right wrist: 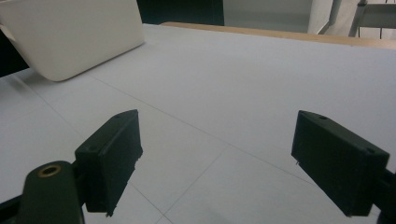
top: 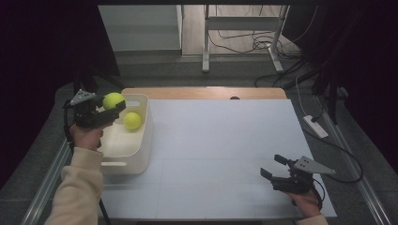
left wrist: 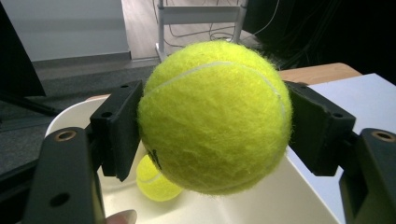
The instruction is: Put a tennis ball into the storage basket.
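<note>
A yellow tennis ball (left wrist: pixel 215 116) sits clamped between the two black jaws of the left gripper (top: pixel 109 107), pressed on both sides and held in the air above the far end of a white plastic bin (top: pixel 141 145). In the left gripper view a curved white seam runs across the top of the held ball, and the bin's pale rim (left wrist: pixel 70 114) curves beneath it. A second tennis ball (top: pixel 132 121) lies on the bin's floor, just below and beyond the held one; the same ball (left wrist: pixel 156 182) peeks out under the gripped ball in the left gripper view. The bin stands at the left edge of the white worktop (top: pixel 220 150), with a wooden strip (top: pixel 202 92) along the far side. The person's left hand (top: pixel 85 137), in a cream sleeve (top: pixel 75 187), carries the gripper from the near left. Well apart, at the near right corner of the worktop, the right gripper (top: pixel 274 168) rests low over the bare surface with its jaws spread wide and nothing between them, the bin's outer wall (right wrist: pixel 74 32) visible far ahead of it in the right gripper view
</note>
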Demonstrator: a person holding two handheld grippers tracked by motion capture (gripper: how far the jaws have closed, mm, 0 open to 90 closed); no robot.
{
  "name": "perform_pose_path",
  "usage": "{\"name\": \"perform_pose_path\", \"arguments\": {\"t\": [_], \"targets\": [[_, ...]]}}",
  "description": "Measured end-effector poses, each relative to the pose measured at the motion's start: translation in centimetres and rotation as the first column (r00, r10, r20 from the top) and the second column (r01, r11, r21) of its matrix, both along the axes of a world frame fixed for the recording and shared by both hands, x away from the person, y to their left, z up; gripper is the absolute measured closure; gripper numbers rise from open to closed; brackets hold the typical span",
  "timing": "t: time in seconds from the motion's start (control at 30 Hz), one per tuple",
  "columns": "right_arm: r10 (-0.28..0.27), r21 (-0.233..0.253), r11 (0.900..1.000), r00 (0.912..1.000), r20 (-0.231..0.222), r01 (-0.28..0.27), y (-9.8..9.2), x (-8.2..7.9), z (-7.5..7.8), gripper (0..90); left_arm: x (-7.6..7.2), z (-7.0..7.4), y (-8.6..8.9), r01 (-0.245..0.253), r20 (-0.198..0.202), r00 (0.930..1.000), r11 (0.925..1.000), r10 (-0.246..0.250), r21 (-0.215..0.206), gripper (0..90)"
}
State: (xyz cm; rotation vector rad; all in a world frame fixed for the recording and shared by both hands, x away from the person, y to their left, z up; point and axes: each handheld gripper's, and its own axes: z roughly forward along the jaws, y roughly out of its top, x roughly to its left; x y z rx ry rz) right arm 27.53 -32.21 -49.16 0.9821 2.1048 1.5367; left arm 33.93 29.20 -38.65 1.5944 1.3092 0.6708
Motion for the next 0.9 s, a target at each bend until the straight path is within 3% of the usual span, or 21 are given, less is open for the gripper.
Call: {"name": "perform_pose_path", "arguments": {"t": [0.43, 0.9], "targets": [[0.001, 0.001, 1.0, 1.0, 0.0, -0.001, -0.02, 0.01, 0.0, 16.0, 0.04, -0.49, 0.45, 0.009, -0.062, 0.9981, 0.9995, -0.007, 0.029, 26.5], [0.002, -0.001, 1.0, 1.0, 0.0, -0.002, 0.01, 0.01, 0.0, 16.0, 0.12, -0.66, 0.73, 0.005, -0.088, 0.9961, 0.9993, -0.002, 0.038, 26.1]]}}
